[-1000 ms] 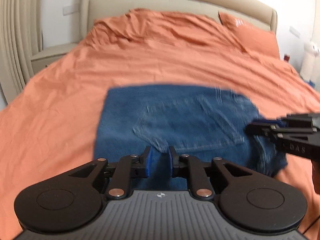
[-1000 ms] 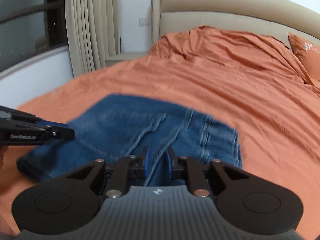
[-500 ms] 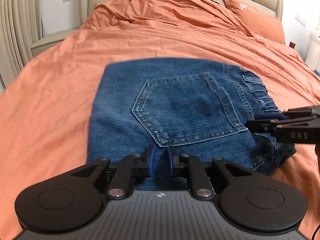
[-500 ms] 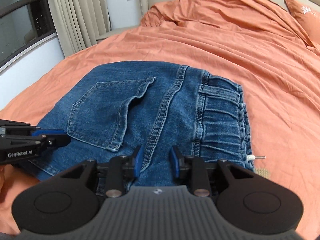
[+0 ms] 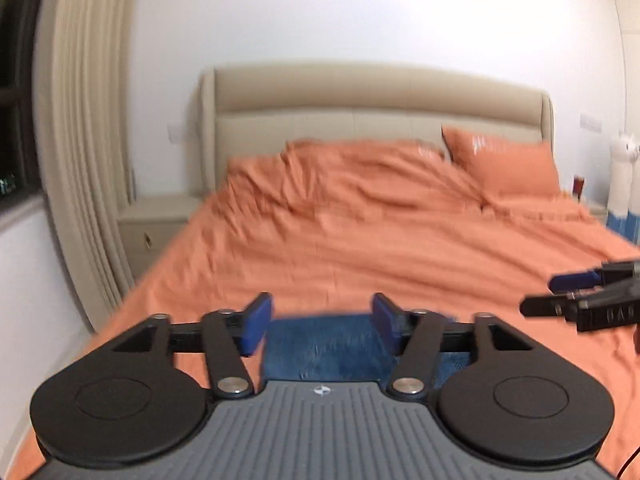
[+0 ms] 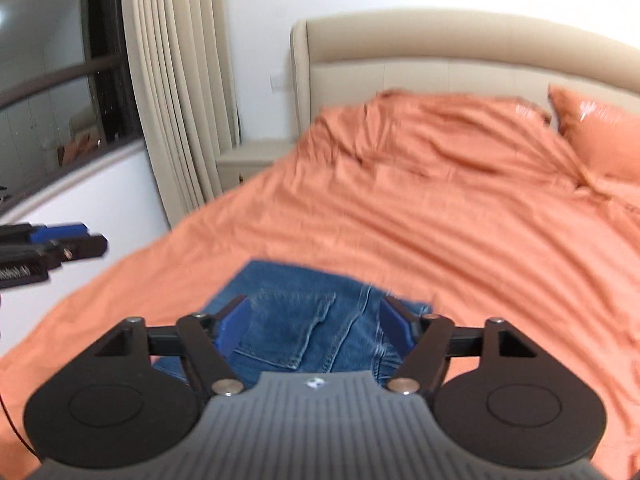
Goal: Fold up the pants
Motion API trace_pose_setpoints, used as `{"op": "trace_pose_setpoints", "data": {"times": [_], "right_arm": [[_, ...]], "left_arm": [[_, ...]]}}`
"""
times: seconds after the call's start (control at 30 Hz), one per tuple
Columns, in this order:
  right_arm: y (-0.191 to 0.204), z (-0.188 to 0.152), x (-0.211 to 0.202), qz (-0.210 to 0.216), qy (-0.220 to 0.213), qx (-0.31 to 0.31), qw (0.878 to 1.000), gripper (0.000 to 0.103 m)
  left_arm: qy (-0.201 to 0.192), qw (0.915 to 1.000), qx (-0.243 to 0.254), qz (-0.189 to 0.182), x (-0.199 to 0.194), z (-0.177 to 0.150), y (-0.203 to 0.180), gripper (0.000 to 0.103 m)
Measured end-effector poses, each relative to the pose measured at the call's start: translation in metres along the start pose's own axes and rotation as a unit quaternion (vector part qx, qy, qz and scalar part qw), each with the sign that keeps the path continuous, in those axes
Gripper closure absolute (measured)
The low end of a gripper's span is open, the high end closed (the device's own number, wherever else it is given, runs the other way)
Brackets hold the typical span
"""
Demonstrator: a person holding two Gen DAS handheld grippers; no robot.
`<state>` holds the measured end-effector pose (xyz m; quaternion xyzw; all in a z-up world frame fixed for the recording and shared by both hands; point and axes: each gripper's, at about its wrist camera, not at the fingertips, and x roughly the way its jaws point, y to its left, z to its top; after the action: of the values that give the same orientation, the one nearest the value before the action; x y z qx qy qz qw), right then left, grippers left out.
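Observation:
The folded blue jeans [image 6: 308,320] lie flat on the orange bed sheet [image 6: 460,240], back pocket up, near the bed's foot. In the left wrist view only a strip of the jeans [image 5: 324,348] shows between the fingers. My left gripper [image 5: 322,322] is open and empty, raised above the jeans. My right gripper [image 6: 316,320] is open and empty, also raised above them. The right gripper also shows at the right edge of the left wrist view [image 5: 560,292]. The left gripper also shows at the left edge of the right wrist view [image 6: 76,240].
A beige headboard [image 5: 376,108] and an orange pillow [image 5: 508,160] are at the far end. A nightstand [image 5: 156,224] and curtains [image 5: 84,160] stand at the left. A window [image 6: 52,92] is beyond them. A white object [image 5: 624,176] stands at the right.
Both grippers opened wide and lifted up and back from the jeans. The views tilted up toward the headboard, so the jeans now sit low in both frames.

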<state>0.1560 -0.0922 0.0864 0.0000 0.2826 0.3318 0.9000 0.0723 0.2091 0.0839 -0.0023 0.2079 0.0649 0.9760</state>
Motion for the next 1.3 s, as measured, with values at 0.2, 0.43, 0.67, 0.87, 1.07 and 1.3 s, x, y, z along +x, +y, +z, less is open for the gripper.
{"op": "trace_pose_setpoints", "data": {"times": [0.2,0.43,0.67,0.87,1.07,1.3], "right_arm": [[0.03,-0.001,-0.094,-0.013,-0.064,-0.026,0.998,0.022],[0.055,-0.045,-0.155,-0.039,-0.104,-0.032,0.993,0.021],[0.064,-0.096,-0.144,-0.078,-0.095,0.003,0.992,0.021],[0.061,-0.123,-0.094,-0.109,-0.045,0.009,0.993,0.021],[0.061,-0.136,-0.053,-0.121,0.001,-0.001,0.993,0.021],[0.054,-0.135,-0.035,-0.118,0.019,0.01,0.993,0.021]], "left_arm": [[-0.062,0.997,0.003,0.047,-0.089,0.015,-0.018,0.0],[-0.084,0.9942,-0.022,0.063,-0.137,-0.02,-0.037,0.0],[-0.014,0.9961,-0.044,0.075,-0.093,-0.072,-0.055,0.0],[0.064,0.9936,-0.04,0.085,-0.044,-0.106,-0.065,0.0],[0.122,0.9875,-0.047,0.088,-0.014,-0.128,-0.062,0.0],[0.135,0.9852,-0.051,0.093,-0.006,-0.126,-0.057,0.0]]}}
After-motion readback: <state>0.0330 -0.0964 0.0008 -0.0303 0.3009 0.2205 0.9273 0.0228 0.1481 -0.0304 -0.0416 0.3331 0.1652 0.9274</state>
